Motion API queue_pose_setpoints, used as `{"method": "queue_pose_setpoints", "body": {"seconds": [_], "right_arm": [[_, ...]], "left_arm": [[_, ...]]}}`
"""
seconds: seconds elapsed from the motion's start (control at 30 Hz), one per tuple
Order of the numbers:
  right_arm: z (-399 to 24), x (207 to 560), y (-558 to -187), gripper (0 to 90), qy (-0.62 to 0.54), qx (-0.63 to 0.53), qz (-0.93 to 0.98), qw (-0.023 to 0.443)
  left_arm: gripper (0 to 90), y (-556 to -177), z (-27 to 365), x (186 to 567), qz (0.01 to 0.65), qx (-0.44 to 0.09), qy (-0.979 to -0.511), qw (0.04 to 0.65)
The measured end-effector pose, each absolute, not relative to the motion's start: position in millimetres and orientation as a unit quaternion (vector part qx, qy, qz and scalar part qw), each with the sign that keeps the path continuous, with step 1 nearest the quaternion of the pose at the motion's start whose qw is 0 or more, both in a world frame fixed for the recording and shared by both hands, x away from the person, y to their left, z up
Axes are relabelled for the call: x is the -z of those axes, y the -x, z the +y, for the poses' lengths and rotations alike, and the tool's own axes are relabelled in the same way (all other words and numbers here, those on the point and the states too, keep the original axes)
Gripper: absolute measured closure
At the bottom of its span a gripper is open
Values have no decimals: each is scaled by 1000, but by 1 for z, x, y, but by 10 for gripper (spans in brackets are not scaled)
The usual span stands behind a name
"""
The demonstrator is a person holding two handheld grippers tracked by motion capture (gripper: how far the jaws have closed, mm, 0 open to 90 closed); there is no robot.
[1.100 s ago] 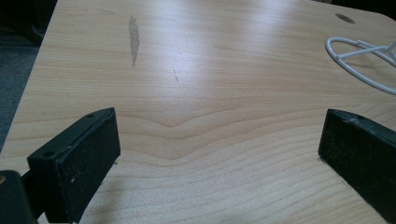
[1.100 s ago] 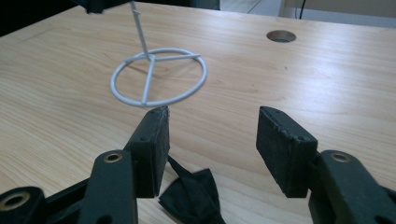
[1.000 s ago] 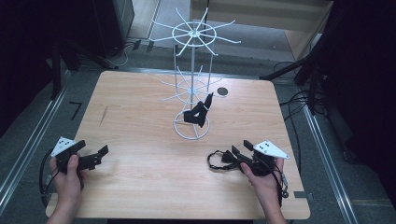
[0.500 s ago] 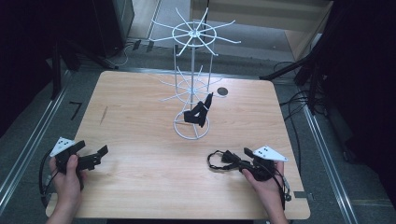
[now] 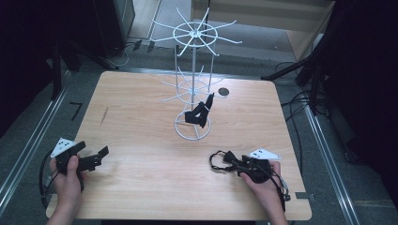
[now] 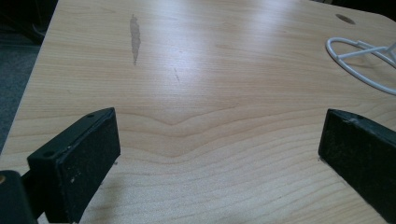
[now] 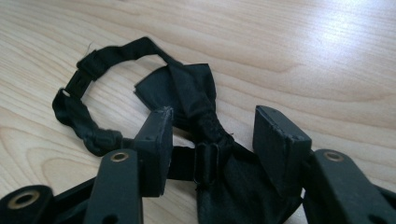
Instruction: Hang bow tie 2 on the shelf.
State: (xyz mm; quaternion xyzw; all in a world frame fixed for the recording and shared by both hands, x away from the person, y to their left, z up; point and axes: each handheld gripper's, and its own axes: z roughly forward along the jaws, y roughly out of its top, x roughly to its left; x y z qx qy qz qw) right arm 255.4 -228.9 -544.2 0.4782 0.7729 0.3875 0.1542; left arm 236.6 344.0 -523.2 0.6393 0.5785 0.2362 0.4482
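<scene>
While the left gripper rests wide open and empty, the right gripper, half-closed, straddles the bow tie on the tabletop, apparently for pickup.

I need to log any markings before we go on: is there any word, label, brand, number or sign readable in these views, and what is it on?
None: no readable text in any view.
Black bow tie between the right gripper jaws: no label showing.
Second bow tie on the white wire rack: too small to tell.
Grey plates on both grippers: blank.
Table: a grey smear, no writing.
</scene>
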Motion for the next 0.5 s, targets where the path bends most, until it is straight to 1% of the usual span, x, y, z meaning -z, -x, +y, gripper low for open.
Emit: {"method": "queue_pose_setpoints", "body": {"seconds": [0.1, 0.13, 0.17, 0.2, 0.33, 0.4, 0.5], "right_arm": [[-227, 545, -255, 530, -478, -383, 774, 161], [-227, 545, -254, 568, -479, -381, 773, 165], [-227, 545, -254, 568, -479, -381, 773, 165], [-226, 544, -253, 638, -477, -377, 775, 170], [-221, 543, -252, 738, -469, -368, 783, 177], [-219, 542, -252, 762, -469, -361, 785, 181], [-217, 540, -252, 771, -474, -368, 780, 178]], "left_arm": [[0, -237, 344, 523, 580, -236, -638, 449], [0, -237, 344, 523, 579, -235, -638, 449], [0, -237, 344, 523, 579, -235, -638, 449], [0, -237, 344, 523, 580, -234, -638, 449], [0, -237, 345, 523, 580, -233, -638, 449], [0, -237, 345, 523, 580, -234, -637, 450], [0, -237, 345, 523, 580, -233, -637, 451]]}}
